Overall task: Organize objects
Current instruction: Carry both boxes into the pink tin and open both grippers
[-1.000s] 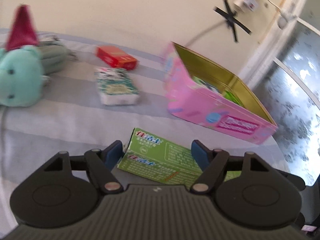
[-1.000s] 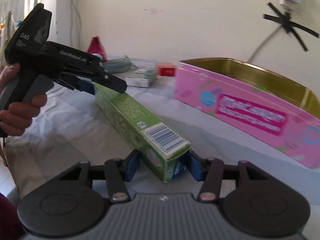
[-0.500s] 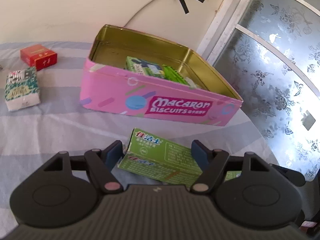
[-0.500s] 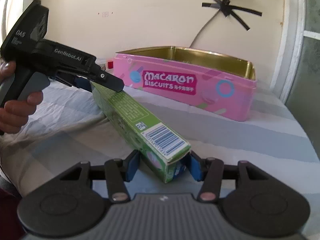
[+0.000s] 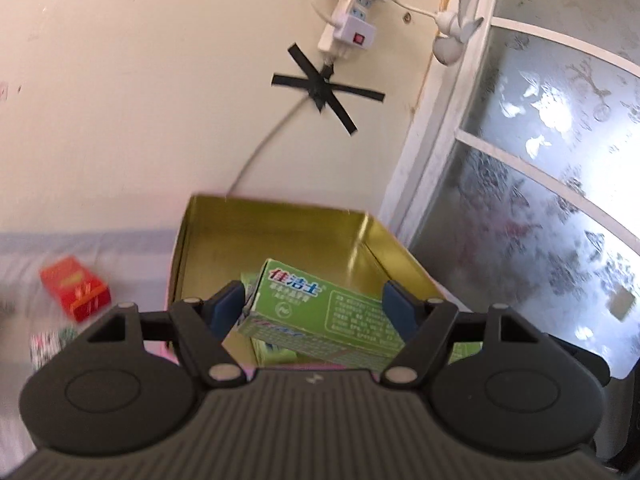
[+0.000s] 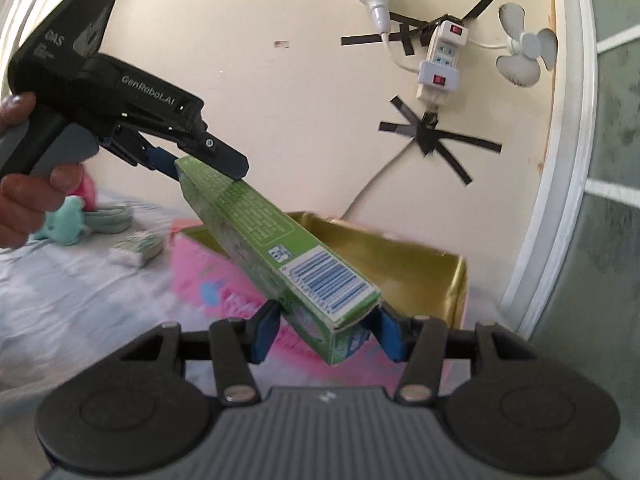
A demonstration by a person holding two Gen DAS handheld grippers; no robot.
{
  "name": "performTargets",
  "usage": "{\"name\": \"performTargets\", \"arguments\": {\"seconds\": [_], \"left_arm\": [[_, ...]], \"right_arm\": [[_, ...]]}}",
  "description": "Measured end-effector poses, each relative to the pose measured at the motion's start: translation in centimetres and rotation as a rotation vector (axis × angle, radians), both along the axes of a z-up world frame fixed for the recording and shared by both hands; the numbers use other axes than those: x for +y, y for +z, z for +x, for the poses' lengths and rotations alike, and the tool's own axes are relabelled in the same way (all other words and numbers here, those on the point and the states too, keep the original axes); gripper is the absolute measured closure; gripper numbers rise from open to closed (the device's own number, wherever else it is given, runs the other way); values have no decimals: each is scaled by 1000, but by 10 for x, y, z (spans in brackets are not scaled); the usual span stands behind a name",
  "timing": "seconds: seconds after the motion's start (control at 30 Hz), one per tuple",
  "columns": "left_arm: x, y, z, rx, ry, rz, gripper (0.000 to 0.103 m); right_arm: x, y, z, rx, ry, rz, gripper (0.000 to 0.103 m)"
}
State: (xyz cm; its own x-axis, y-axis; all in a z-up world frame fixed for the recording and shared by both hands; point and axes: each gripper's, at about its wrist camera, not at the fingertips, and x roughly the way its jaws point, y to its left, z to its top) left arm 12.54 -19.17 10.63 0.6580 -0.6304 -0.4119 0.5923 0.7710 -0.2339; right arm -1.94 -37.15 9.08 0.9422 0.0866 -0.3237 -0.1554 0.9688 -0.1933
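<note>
Both grippers carry one long green carton [image 6: 276,248] in the air above the open pink tin [image 6: 224,280]. Left gripper [image 5: 316,308] pinches the printed end across its width; in the right wrist view its blue pads clamp the far end, a hand [image 6: 20,184] on its handle. Right gripper [image 6: 326,332] pinches the barcode end. Green packets already lie inside the tin's gold interior. On the striped cloth [image 6: 80,292]: a red box [image 5: 76,292], a tissue pack [image 6: 138,246], a teal plush toy [image 6: 66,222].
</note>
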Motion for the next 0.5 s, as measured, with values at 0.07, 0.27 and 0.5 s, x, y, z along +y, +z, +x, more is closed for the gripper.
{"name": "performTargets", "arguments": {"seconds": [0.07,0.27,0.5], "left_arm": [[-11,2,12,-13,8,-2,26],[-38,-7,50,-11,38,25,26],[-52,-34,80,62,101,88,25]], "right_arm": [[-4,0,17,4,-10,-14,53],[-13,-14,70,87,-48,-51,53],[-24,-22,94,59,-126,20,43]]}}
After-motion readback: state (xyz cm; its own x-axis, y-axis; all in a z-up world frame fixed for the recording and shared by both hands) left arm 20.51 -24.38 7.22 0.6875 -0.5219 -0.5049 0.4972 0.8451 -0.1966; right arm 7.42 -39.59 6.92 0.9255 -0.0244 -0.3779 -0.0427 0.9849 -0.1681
